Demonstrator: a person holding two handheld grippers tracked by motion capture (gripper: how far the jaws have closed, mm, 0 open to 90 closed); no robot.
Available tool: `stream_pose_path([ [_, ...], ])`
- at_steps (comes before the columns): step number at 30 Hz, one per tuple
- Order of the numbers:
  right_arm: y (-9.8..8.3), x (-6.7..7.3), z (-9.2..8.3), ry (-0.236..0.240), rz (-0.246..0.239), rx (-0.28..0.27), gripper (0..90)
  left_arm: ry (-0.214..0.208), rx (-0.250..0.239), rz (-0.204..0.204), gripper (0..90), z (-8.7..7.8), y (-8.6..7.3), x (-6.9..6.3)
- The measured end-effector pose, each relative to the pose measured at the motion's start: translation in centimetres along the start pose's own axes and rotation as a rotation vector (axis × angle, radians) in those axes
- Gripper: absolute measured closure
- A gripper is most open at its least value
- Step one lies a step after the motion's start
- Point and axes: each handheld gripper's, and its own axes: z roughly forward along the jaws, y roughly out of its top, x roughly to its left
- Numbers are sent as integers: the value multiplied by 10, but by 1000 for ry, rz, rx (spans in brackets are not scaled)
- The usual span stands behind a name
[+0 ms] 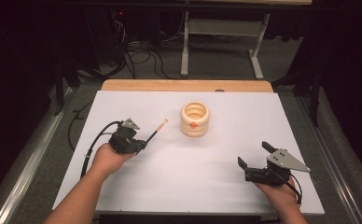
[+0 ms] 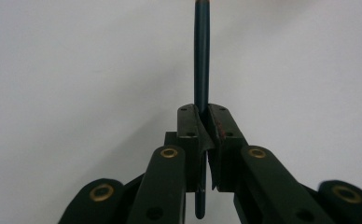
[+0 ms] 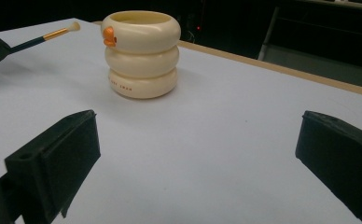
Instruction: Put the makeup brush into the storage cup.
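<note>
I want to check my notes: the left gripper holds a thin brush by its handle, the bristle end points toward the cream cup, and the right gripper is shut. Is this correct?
Not quite: the right gripper is open, its jaws wide apart in the right gripper view. The left gripper does hold the brush pointing toward the cream cup.

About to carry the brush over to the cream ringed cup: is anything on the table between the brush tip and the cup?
Nothing visible. The left gripper is shut on the brush, whose bristles point toward the cup across bare white table. The right gripper, open, sits well off to the side.
</note>
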Motion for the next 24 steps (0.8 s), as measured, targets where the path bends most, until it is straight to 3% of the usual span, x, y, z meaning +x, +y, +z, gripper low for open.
stream_pose_path([
  [5, 0, 0, 0, 0, 2, -1, 10, 32, -19, 4, 847, -3, -5, -6],
  [11, 0, 0, -1, -2, 1, -8, 11, 13, -61, -32, 847, -3, -10, -12],
  [13, 0, 1, -1, -3, -2, -8, 11, 29, -60, -16, 847, -3, -12, -14],
  [24, -1, 0, 1, -4, -1, -2, 11, 16, -153, -34, 847, 0, -25, -16],
])
